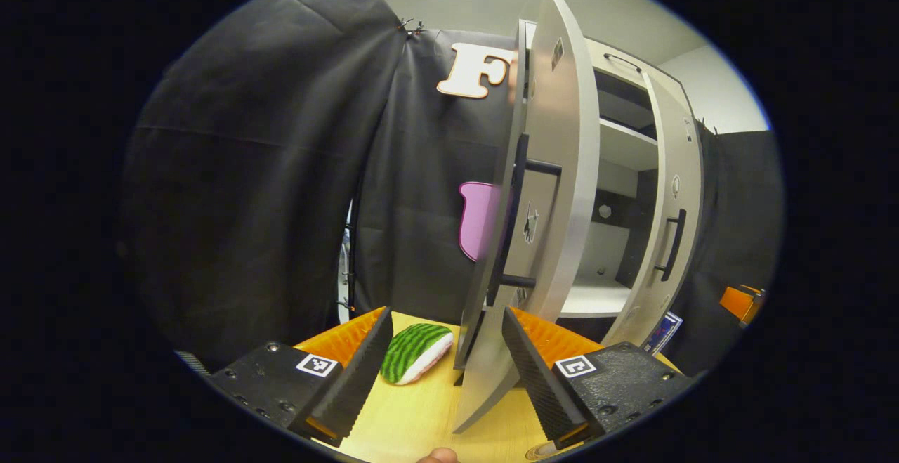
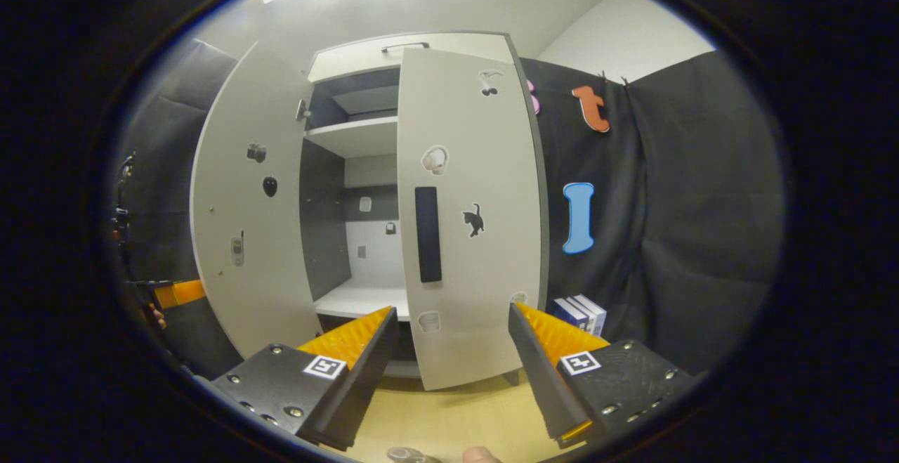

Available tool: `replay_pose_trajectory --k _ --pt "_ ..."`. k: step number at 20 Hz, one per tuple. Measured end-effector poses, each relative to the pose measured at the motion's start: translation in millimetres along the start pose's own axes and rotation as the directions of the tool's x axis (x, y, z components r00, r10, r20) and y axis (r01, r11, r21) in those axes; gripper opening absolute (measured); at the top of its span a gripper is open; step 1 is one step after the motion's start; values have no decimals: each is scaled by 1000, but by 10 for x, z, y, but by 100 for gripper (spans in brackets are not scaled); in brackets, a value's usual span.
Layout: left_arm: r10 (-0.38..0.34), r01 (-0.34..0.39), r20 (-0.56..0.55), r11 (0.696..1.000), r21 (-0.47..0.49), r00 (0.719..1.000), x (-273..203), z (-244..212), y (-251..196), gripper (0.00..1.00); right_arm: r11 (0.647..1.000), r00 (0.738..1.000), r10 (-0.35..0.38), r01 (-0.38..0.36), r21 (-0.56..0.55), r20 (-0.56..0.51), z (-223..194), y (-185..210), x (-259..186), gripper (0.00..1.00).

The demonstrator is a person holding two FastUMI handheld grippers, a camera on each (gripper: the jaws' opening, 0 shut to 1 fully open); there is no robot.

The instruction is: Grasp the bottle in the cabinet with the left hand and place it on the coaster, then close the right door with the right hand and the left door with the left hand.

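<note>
The white cabinet (image 2: 414,45) stands on a light wooden table (image 1: 414,421). Its shelves (image 2: 358,301) look bare. In the left gripper view the left door (image 1: 555,168) stands edge-on right ahead, with its dark bar handle (image 1: 516,217) facing me. My left gripper (image 1: 447,315) is open, and the door's lower edge sits between its fingers, close to the right one. The right door (image 2: 470,238) hangs partly closed in front of my open right gripper (image 2: 451,308). The bottle cannot be made out for certain; a small clear rounded thing (image 2: 407,454) peeks in at the bottom edge.
A green-striped watermelon-slice piece (image 1: 414,352) lies on the table left of the left door. Some books (image 2: 579,312) stand right of the cabinet's foot. A brown round rim (image 1: 541,452) shows at the bottom edge. A fingertip (image 1: 439,456) pokes in there.
</note>
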State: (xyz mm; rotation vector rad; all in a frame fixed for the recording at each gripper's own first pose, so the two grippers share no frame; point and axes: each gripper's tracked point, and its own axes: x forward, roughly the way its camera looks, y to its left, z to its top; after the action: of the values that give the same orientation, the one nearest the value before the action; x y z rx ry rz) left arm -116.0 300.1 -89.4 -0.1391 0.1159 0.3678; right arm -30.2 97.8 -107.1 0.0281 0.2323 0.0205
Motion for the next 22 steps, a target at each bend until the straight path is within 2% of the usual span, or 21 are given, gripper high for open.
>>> replay_pose_trajectory --k 2,3,7,12,17,18,22 --pt "2 -2 -6 1000 -3 1000 9 -33 4 92 1000 1000 -20 20 0 -5 -22 -54 -71 95" --pt "-7 7 -1 1000 -1 1000 14 -29 -1 96 1000 1000 -31 31 2 -5 -31 -82 -90 95" --pt "-51 50 -10 999 -14 999 19 -66 -73 96 998 998 -59 59 15 -18 -51 -161 -121 95" --pt "-78 78 1 997 9 997 22 -79 -200 95 999 999 -47 47 12 -19 -41 -99 -102 95" --pt "-175 175 -10 985 -2 985 69 -141 -538 95 1000 999 -28 28 1 -19 -3 -28 -90 92" --pt "-188 188 -10 982 -9 982 63 -149 -609 95 1000 999 -31 31 -4 -18 -4 -44 -108 95" --pt "-243 243 -20 970 -21 970 131 -215 -881 95 998 998 -61 61 -8 -23 -1 -191 -147 95"
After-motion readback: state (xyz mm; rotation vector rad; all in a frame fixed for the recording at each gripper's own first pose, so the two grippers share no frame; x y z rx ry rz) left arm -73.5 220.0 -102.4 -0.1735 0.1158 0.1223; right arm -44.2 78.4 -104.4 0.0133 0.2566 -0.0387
